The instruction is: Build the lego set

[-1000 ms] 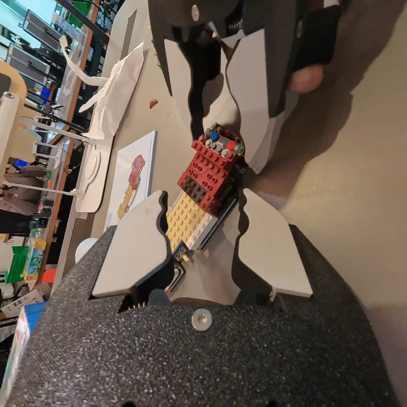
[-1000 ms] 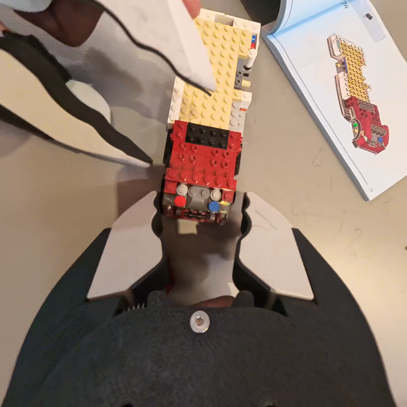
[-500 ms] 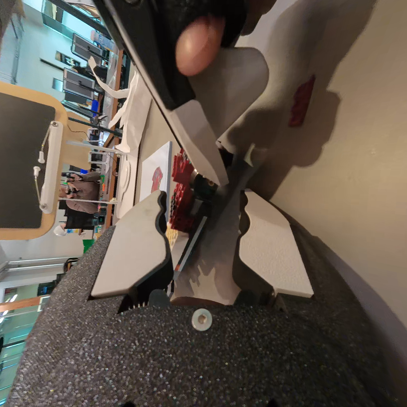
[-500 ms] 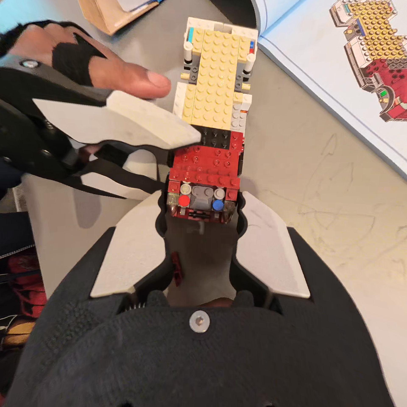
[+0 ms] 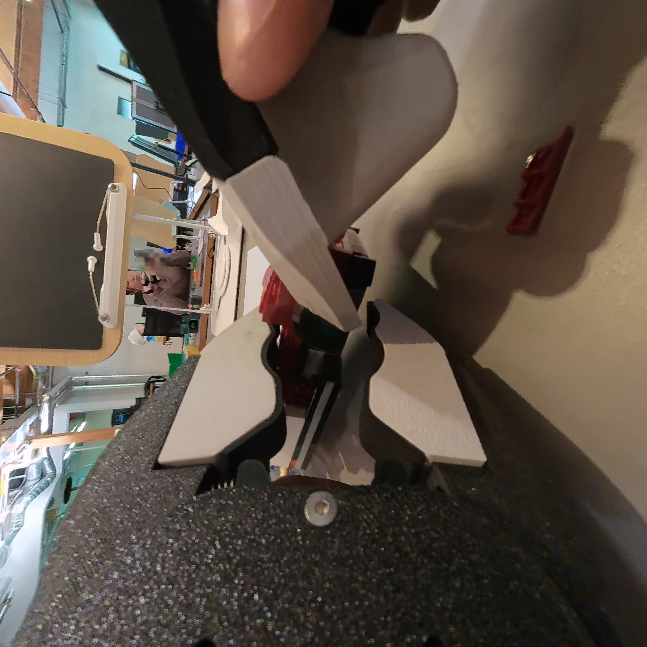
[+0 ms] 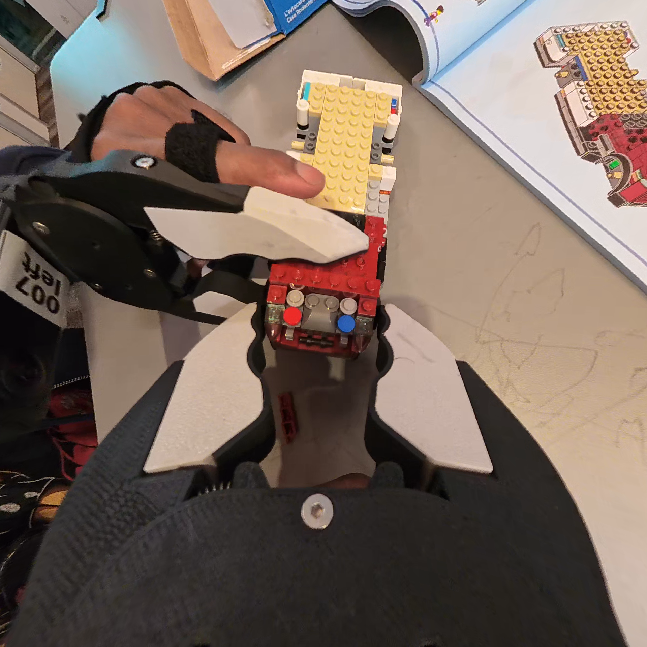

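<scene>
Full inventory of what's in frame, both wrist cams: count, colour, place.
brick model: 1, red, tan and white, centre, between both grippers
instruction booklet: 1, light blue pages, open, right of the model
loose brick: 1, dark red, on the table near the model's red end
box: 1, cardboard and blue, far edge
table: 1, grey, scribbled
left hand: 1, black fingerless glove, on the left gripper
left gripper: 1, white fingers, one over the model, one under
right gripper: 1, white fingers gripping both sides of the model's red end

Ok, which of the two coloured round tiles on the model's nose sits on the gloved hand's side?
The red round tile; the blue round tile sits at the nose's other corner, away from the hand.
</scene>
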The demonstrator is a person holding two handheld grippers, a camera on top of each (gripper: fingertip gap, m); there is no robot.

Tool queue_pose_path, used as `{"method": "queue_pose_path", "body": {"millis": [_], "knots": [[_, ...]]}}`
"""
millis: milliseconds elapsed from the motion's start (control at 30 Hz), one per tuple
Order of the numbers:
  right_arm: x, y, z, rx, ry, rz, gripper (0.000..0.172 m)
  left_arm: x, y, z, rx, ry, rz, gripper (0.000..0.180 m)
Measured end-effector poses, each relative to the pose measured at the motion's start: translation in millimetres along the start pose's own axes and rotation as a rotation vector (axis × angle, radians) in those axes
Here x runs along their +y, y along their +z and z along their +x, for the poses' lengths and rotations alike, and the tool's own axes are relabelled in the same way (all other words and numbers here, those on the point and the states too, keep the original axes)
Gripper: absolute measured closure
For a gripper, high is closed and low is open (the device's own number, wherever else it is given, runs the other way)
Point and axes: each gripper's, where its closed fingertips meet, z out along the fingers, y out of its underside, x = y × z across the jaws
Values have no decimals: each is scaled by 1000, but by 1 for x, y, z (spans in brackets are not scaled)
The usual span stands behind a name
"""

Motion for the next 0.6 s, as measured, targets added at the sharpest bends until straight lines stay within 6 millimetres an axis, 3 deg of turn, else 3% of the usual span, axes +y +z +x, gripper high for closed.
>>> {"method": "queue_pose_path", "body": {"millis": [333, 467, 600], "knots": [[-1, -2, 1, 49, -86, 4, 109, 1, 0, -3, -65, 113, -61, 146], [-4, -15, 2, 88, -140, 28, 102, 1, 1, 0, -75, 145, -82, 147], [10, -38, 4, 175, -238, 21, 100, 2, 0, -4, -103, 139, -87, 147]]}}
